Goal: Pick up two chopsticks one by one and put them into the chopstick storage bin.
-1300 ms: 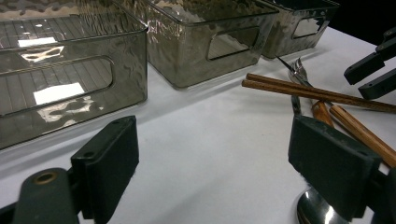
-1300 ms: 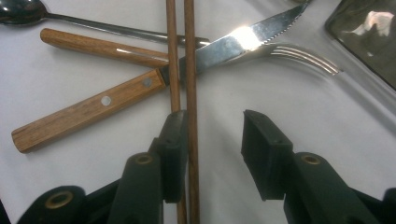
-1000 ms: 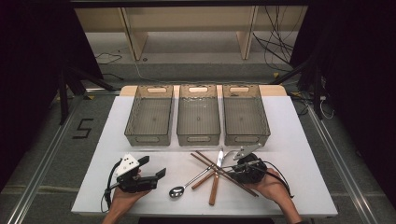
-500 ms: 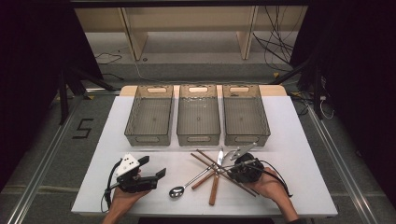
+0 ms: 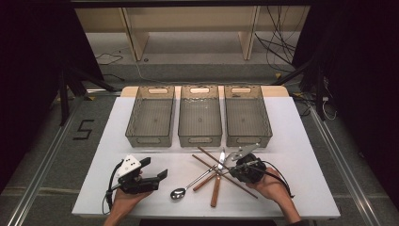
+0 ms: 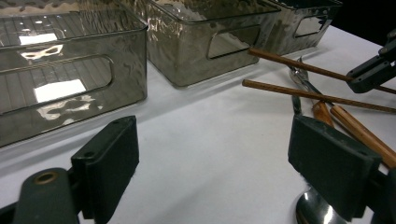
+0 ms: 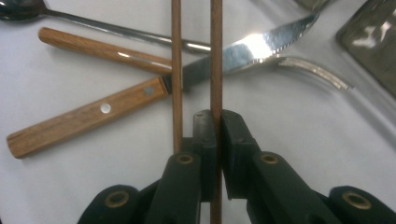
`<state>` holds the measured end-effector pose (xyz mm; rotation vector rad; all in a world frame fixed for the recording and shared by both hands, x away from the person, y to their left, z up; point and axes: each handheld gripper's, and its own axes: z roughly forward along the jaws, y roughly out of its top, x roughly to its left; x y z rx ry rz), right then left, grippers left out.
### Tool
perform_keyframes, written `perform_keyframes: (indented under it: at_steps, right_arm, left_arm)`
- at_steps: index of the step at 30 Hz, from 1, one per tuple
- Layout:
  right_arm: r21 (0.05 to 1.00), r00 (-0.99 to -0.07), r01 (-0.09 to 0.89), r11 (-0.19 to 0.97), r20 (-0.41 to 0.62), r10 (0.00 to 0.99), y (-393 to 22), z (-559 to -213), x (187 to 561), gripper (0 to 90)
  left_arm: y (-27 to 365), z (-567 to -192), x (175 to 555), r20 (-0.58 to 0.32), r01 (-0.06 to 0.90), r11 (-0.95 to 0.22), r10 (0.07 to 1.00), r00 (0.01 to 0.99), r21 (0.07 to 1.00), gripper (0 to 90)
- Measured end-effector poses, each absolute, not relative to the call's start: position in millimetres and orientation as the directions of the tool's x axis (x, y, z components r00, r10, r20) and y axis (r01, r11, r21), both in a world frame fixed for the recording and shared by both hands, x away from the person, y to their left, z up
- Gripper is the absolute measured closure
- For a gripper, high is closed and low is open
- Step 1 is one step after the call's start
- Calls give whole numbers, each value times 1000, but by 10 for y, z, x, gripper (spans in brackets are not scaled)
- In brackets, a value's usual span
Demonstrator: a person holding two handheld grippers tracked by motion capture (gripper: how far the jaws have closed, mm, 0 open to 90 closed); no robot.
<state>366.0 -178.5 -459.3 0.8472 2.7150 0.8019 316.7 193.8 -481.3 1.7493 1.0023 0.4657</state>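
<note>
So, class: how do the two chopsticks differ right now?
One chopstick is pinched between the right gripper's jaws, which have just been closing; the other chopstick lies free beside them, outside the pads. The gripped one runs past the knife's blade, the free one past its handle end. Both are thin, brown and roughly parallel.

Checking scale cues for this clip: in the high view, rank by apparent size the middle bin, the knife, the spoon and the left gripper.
1. Middle bin, clearly largest.
2. Knife and spoon: similar in length, too close to rank.
3. Left gripper: its body looks bulkier yet shorter than either; unsure against them.
</note>
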Motion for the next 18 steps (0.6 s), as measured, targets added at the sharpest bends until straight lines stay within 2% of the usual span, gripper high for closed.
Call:
perform_keyframes:
  at_steps: [4, 18]
  right_arm:
    - [567, -828, 446, 692, -30, 559, -1739, -4512, 3631, 857]
    - [587, -896, 277, 761, -128, 425, -1429, -4359, 3466, 856]
  left_arm:
    - [1899, -4776, 3158, -168, 417, -118, 792, 587, 901, 160]
    - [1847, -4606, 3152, -154, 422, -162, 770, 619, 892, 160]
